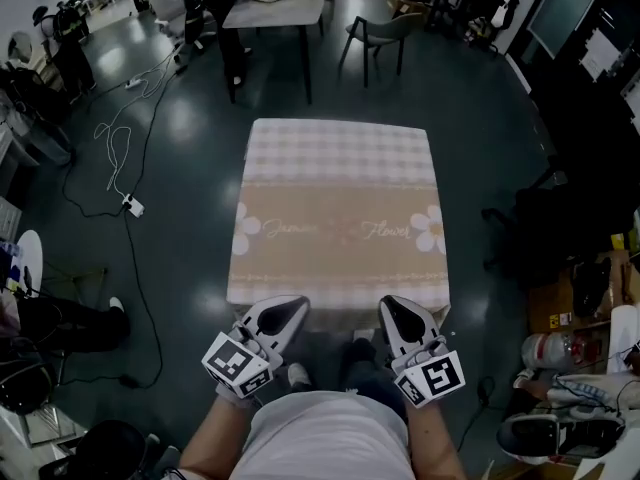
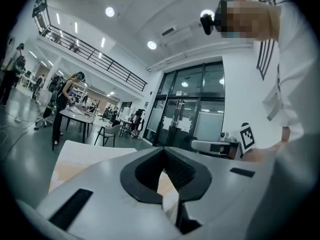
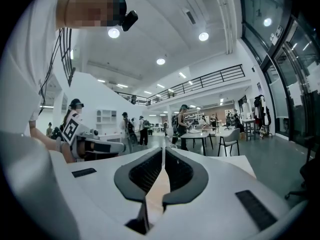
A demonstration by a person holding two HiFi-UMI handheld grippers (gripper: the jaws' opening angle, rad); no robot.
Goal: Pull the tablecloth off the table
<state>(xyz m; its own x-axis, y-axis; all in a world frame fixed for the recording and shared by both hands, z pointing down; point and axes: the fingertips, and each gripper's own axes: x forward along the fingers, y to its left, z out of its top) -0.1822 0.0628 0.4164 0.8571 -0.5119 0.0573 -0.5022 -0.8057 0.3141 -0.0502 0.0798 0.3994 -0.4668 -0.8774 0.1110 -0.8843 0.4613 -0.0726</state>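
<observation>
Head view puts the tablecloth [image 1: 335, 218] spread flat over the whole bench, which it hides from us, its near hem hanging toward us. We hold the left gripper [image 1: 297, 306] and right gripper [image 1: 392, 306] at that near edge, one toward each corner. In each gripper view the jaws are pressed together on a fold of the cloth. We judge the grasp made and the pull due: next we draw both back evenly, so the cloth slides off without bunching.

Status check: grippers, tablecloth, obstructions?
Left gripper, right gripper: both shut on tablecloth near hem. Cloth spread flat, not yet off. Nothing on top.
</observation>
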